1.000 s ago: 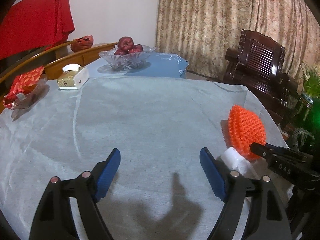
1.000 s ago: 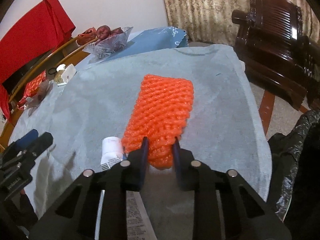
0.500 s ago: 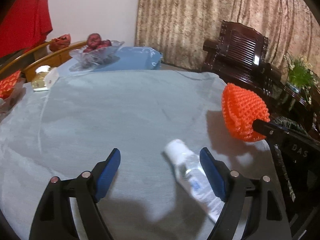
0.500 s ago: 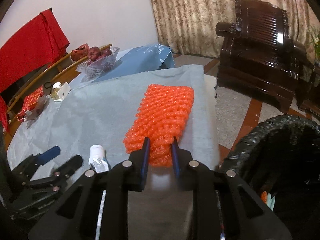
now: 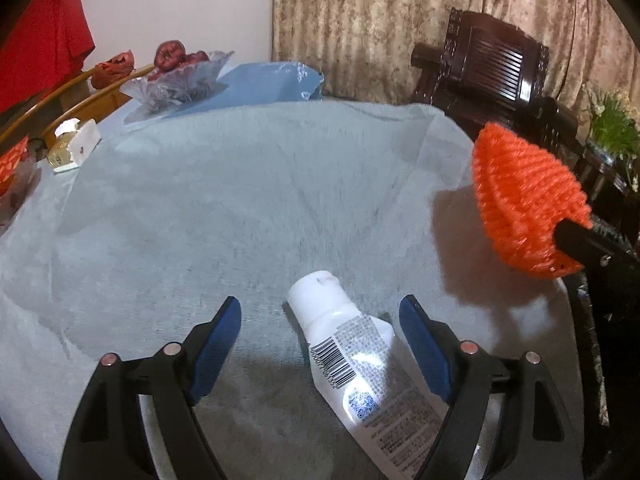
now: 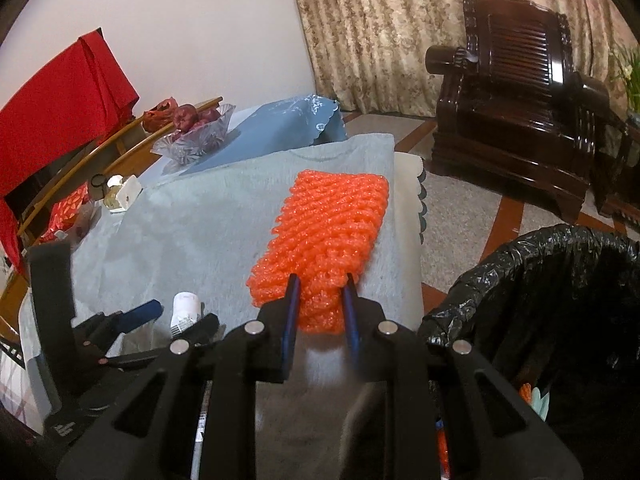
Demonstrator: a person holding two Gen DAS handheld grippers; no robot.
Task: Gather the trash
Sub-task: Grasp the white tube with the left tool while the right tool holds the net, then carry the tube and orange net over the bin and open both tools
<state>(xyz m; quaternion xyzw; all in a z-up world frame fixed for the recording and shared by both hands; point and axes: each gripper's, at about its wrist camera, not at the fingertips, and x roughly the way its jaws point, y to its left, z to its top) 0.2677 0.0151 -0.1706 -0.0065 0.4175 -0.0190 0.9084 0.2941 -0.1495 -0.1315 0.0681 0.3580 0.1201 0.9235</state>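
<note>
My right gripper [image 6: 320, 280] is shut on an orange foam fruit net [image 6: 326, 236] and holds it in the air above the table's right edge; the net also shows in the left wrist view [image 5: 524, 200]. A white squeeze tube [image 5: 352, 352] with a barcode lies on the grey cloth between the open fingers of my left gripper [image 5: 320, 312], not gripped. The tube's cap shows in the right wrist view [image 6: 185, 307]. A bin lined with a black bag [image 6: 560, 280] stands on the floor at the right of the table.
A glass bowl of red fruit [image 5: 180, 76], a small box [image 5: 74, 148] and red packets [image 6: 68, 208] sit at the table's far side. A dark wooden armchair [image 6: 520, 120] stands beyond the table. A potted plant [image 5: 612, 128] is at the right.
My left gripper has moved right and forward until the white tube lies between its fingers. My right gripper has lifted the orange net off the table and carried it toward the bin.
</note>
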